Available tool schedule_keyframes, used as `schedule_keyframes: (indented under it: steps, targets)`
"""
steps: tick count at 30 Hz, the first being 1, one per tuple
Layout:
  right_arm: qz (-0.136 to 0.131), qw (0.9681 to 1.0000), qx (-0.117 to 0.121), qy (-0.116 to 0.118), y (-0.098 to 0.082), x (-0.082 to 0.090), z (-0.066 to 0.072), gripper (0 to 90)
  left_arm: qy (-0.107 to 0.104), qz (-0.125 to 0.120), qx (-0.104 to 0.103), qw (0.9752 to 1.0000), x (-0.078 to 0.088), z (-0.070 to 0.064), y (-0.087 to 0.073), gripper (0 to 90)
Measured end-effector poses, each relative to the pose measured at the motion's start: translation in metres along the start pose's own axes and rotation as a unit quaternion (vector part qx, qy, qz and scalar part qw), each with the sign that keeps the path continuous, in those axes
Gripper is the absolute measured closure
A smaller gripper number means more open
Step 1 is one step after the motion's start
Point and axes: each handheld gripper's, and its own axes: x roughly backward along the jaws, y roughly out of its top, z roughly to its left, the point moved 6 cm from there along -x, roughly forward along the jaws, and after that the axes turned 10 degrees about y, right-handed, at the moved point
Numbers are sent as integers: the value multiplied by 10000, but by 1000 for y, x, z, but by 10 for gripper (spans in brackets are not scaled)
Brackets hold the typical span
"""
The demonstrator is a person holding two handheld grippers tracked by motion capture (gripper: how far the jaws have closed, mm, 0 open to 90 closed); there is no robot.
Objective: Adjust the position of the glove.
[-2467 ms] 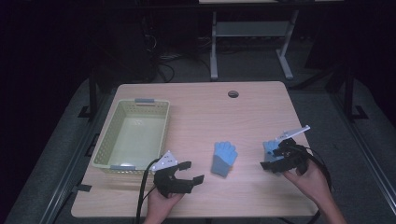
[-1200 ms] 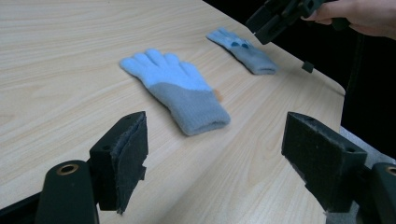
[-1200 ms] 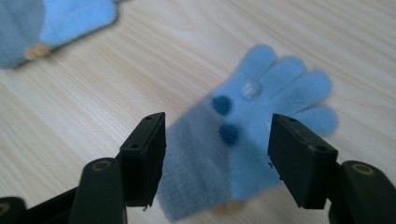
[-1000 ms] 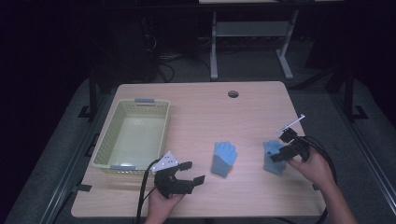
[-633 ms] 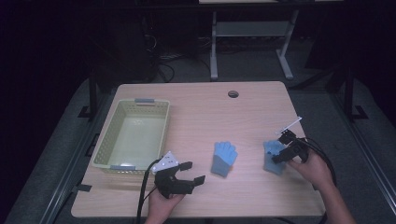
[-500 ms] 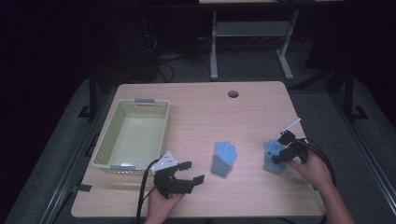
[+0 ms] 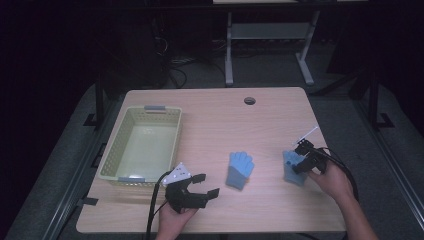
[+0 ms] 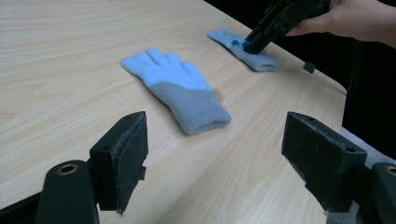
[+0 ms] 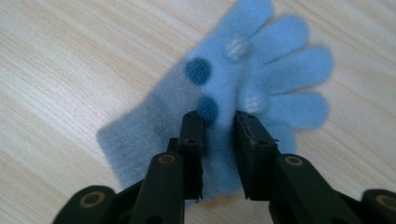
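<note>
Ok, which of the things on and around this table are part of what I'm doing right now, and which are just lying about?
In the job:
- right gripper, jaws just closing, pinching the right-hand blue glove
- second blue glove, mid-table
- green basket, possibly where they go
- left gripper, open, waiting

Lying about:
- cable hole in the table
- metal stand behind the table
</note>
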Motion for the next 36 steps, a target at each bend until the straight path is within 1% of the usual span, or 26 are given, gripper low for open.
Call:
schedule_keyframes:
  steps: [5, 9, 10, 12, 14, 18, 20, 22, 23, 26, 31, 35, 36]
  targets:
    - [-51, 9999, -129, 50, 1, 1, 0, 786, -3, 2, 5, 10000, 0, 0, 0, 224]
    - [-98, 9997, -212, 66, 1, 4, 1, 799, -21, -15, 27, 10000, 1, 0, 1, 225]
    - [-112, 9997, -201, 67, 1, 5, 1, 801, -15, -6, 21, 10000, 1, 0, 1, 224]
    - [-180, 9996, -226, 60, 2, 9, 2, 804, -10, -9, 32, 10000, 1, 0, 1, 225]
    - [-278, 9992, -243, 144, 3, 13, 4, 805, -14, -58, 91, 9999, 2, 0, 2, 225]
    - [-390, 9988, -258, 157, 6, 23, 10, 805, -14, -58, 98, 9999, 3, 1, 2, 225]
    - [-421, 9988, -208, 156, 9, 28, 14, 805, -5, -44, 89, 10000, 3, 1, 2, 225]
    - [-518, 9983, -186, 193, 12, 32, 20, 805, -6, -40, 88, 10000, 3, 1, 2, 225]
    - [-512, 9984, -165, 191, 13, 34, 22, 805, -5, -54, 80, 10000, 3, 1, 2, 225]
    - [-560, 9982, -28, 214, 18, 38, 32, 805, -6, -64, 83, 9999, 3, 1, 2, 225]
    - [-644, 9974, 185, 262, 29, 44, 50, 804, 7, -52, 105, 9999, 3, 1, 2, 225]
    - [-709, 9962, 328, 383, 38, 49, 66, 804, -9, -109, 114, 9999, 5, 1, 4, 225]
    - [-739, 9956, 413, 398, 42, 50, 70, 804, -1, -115, 101, 9999, 5, 2, 4, 225]
